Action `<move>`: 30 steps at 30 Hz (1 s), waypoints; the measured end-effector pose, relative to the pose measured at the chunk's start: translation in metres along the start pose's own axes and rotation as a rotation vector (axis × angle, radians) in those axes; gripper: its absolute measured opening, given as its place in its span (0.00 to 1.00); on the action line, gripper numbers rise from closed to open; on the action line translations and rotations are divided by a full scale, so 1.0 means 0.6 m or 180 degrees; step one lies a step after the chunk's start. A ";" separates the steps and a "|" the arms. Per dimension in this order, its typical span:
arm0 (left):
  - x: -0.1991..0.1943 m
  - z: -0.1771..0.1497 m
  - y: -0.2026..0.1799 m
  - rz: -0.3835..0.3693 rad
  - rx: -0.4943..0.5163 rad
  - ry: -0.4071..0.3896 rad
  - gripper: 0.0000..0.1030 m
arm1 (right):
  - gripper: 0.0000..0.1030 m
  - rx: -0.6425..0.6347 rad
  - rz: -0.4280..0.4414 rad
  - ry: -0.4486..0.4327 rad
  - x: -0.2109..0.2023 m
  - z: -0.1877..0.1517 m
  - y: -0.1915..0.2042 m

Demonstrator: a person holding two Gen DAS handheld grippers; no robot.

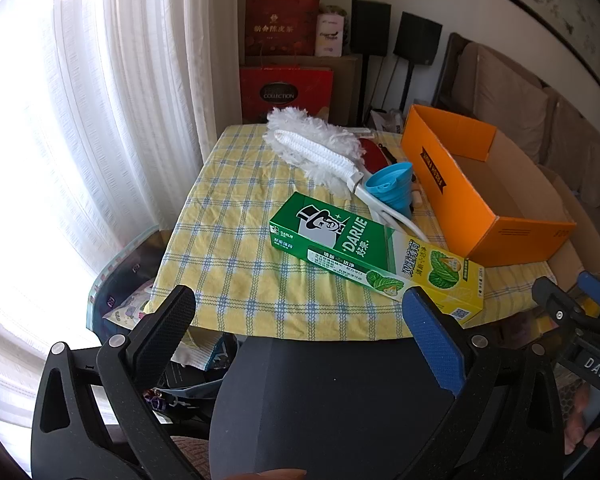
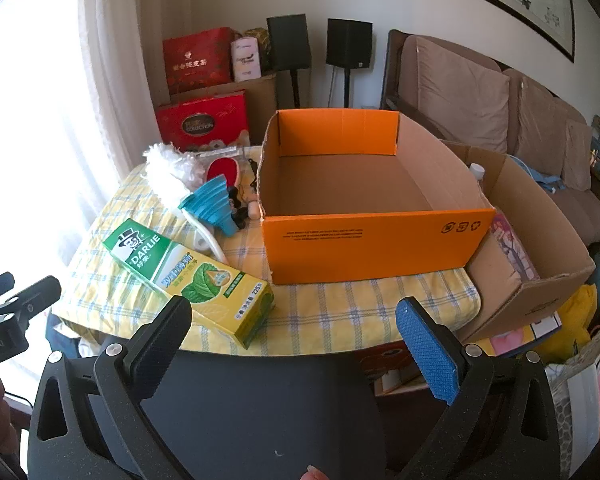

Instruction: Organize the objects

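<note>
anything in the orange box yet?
No. In the right wrist view the orange box shows only its bare cardboard floor, and the toothpaste carton lies on the tablecloth beside it.

Empty orange box (image 2: pixel 364 240) on table (image 2: pixel 380 312)

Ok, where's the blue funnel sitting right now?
In both views the blue funnel lies on the checked tablecloth, against the white duster, just left of the orange box.
</note>
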State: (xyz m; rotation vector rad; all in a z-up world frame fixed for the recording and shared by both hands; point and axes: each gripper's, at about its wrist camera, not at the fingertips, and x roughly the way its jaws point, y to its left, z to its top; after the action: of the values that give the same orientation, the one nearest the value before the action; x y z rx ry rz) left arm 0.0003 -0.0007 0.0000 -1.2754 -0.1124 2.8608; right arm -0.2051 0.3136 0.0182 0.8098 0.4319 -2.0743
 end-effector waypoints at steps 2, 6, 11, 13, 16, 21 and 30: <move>0.000 0.000 0.000 0.0005 -0.0001 -0.0001 1.00 | 1.00 0.0000 0.0000 0.0001 0.000 0.000 0.000; -0.005 0.000 0.001 0.0021 -0.0016 -0.0002 1.00 | 1.00 -0.0004 0.0001 0.0001 0.000 0.000 0.001; -0.005 0.000 0.001 0.0034 -0.0027 0.0000 1.00 | 1.00 -0.0006 0.0006 0.0003 0.000 0.000 0.001; -0.001 -0.002 0.001 0.0051 -0.0035 0.0001 1.00 | 1.00 -0.0007 0.0009 0.0004 0.000 0.001 0.002; 0.000 -0.003 0.001 0.0049 -0.0040 0.0001 1.00 | 1.00 -0.0007 0.0008 0.0003 0.001 0.005 -0.001; 0.002 -0.005 0.000 0.0060 -0.0044 0.0002 1.00 | 1.00 -0.0013 0.0015 0.0002 0.000 0.001 0.003; 0.003 -0.003 0.001 0.0074 -0.0056 0.0007 1.00 | 1.00 -0.0028 0.0021 -0.0002 0.001 0.002 0.005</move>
State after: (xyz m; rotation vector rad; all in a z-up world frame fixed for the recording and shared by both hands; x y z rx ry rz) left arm 0.0005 -0.0013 -0.0030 -1.2914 -0.1237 2.8841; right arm -0.2032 0.3107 0.0184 0.8045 0.4373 -2.0650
